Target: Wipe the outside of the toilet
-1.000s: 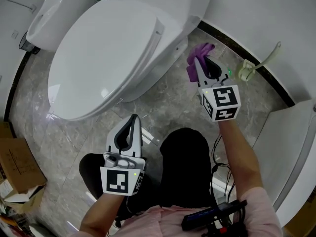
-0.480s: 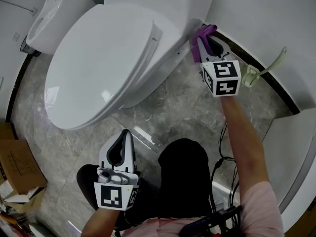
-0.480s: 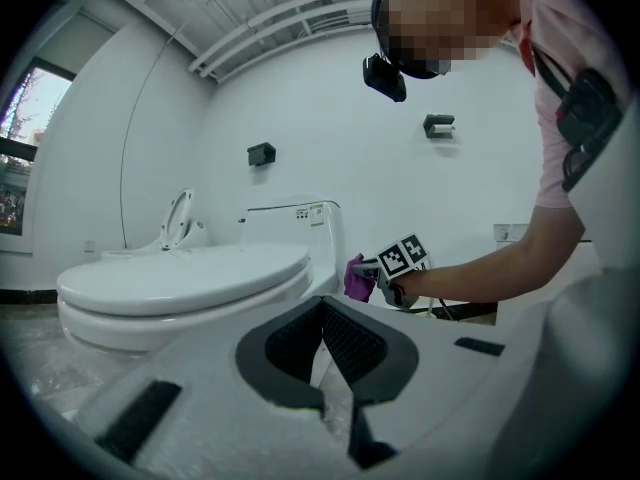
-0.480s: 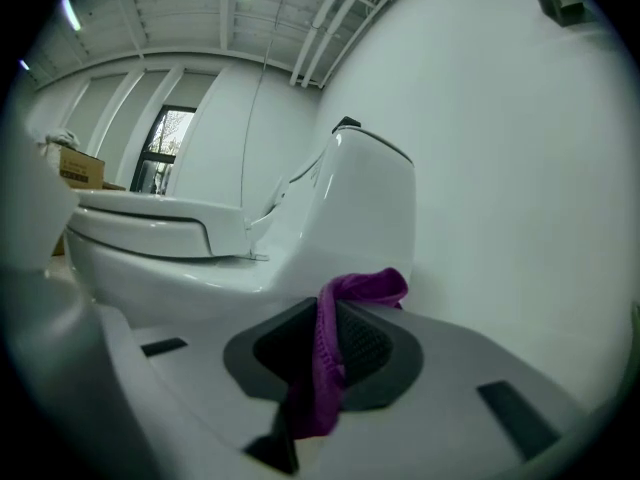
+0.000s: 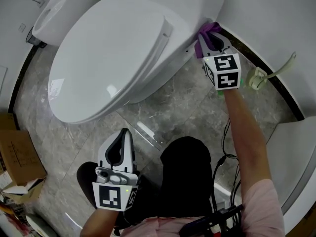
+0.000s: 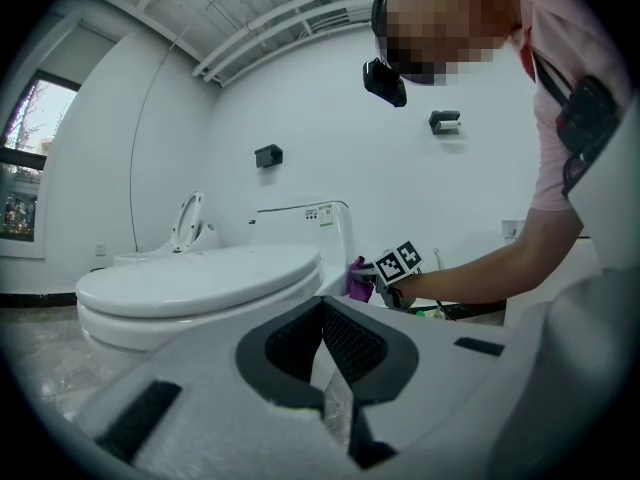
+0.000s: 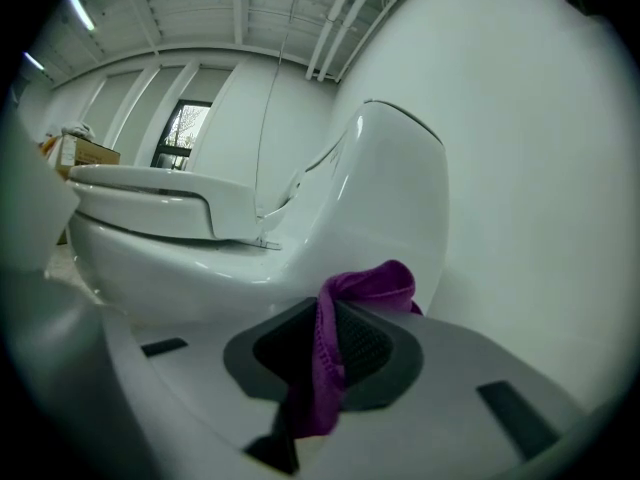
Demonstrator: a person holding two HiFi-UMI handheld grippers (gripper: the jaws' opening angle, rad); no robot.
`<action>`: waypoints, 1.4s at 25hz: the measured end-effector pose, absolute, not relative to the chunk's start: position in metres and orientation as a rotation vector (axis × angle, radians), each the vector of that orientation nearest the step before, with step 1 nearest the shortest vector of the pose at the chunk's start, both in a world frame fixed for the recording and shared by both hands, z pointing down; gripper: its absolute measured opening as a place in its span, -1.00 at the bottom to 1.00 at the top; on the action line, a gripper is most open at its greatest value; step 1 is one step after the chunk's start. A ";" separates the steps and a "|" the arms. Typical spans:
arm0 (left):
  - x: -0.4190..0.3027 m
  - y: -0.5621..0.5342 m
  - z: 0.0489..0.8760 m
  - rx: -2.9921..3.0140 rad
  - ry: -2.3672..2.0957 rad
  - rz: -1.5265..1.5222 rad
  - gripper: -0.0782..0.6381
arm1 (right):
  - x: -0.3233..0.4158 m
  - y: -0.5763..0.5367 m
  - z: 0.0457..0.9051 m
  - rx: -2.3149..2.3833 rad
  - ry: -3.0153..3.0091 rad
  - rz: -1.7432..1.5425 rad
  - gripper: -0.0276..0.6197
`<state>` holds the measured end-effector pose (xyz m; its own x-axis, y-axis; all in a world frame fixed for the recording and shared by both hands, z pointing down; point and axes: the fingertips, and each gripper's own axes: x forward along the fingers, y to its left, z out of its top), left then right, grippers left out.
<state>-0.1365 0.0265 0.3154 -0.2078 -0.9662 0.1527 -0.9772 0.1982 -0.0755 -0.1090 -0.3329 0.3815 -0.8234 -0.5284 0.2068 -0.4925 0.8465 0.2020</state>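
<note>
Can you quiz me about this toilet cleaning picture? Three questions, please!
1. True or false: the left claw is holding a sponge.
2. What colour is the cloth pinched in the right claw?
3. Pick one: the lid of the near toilet is A) up, B) down.

Key: 1 false, it is shut on nothing. 2 purple. 3 B.

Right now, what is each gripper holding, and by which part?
The right gripper pinches the purple cloth by a bunched fold, one end past the tips. The left gripper is shut, empty.
</note>
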 end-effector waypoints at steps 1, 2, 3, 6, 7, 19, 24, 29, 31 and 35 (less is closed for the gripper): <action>-0.136 0.026 0.316 1.931 -2.373 0.241 -0.76 | -0.110 -0.332 0.382 0.776 -2.775 -0.198 -0.73; -0.136 0.026 0.317 1.934 -2.370 0.242 -0.76 | -0.110 -0.331 0.382 0.769 -2.779 -0.194 -0.74; -0.135 0.027 0.317 1.938 -2.366 0.244 -0.76 | -0.110 -0.329 0.383 0.759 -2.781 -0.193 -0.74; -0.133 0.027 0.316 1.947 -2.361 0.248 -0.76 | -0.113 -0.321 0.385 0.724 -2.785 -0.195 -0.74; -0.132 0.026 0.316 1.950 -2.360 0.250 -0.76 | -0.113 -0.318 0.386 0.715 -2.786 -0.193 -0.74; -0.134 0.027 0.317 1.952 -2.356 0.260 -0.76 | -0.122 -0.286 0.396 0.632 -2.790 -0.189 -0.74; -0.133 0.024 0.319 1.956 -2.352 0.250 -0.76 | -0.125 -0.275 0.401 0.608 -2.797 -0.178 -0.74; -0.130 0.021 0.319 1.965 -2.348 0.241 -0.76 | -0.127 -0.269 0.402 0.593 -2.798 -0.183 -0.74; -0.128 0.019 0.317 1.976 -2.349 0.244 -0.76 | -0.127 -0.270 0.402 0.587 -2.795 -0.189 -0.74; -0.125 0.018 0.309 1.984 -2.353 0.242 -0.76 | -0.128 -0.270 0.401 0.587 -2.788 -0.182 -0.74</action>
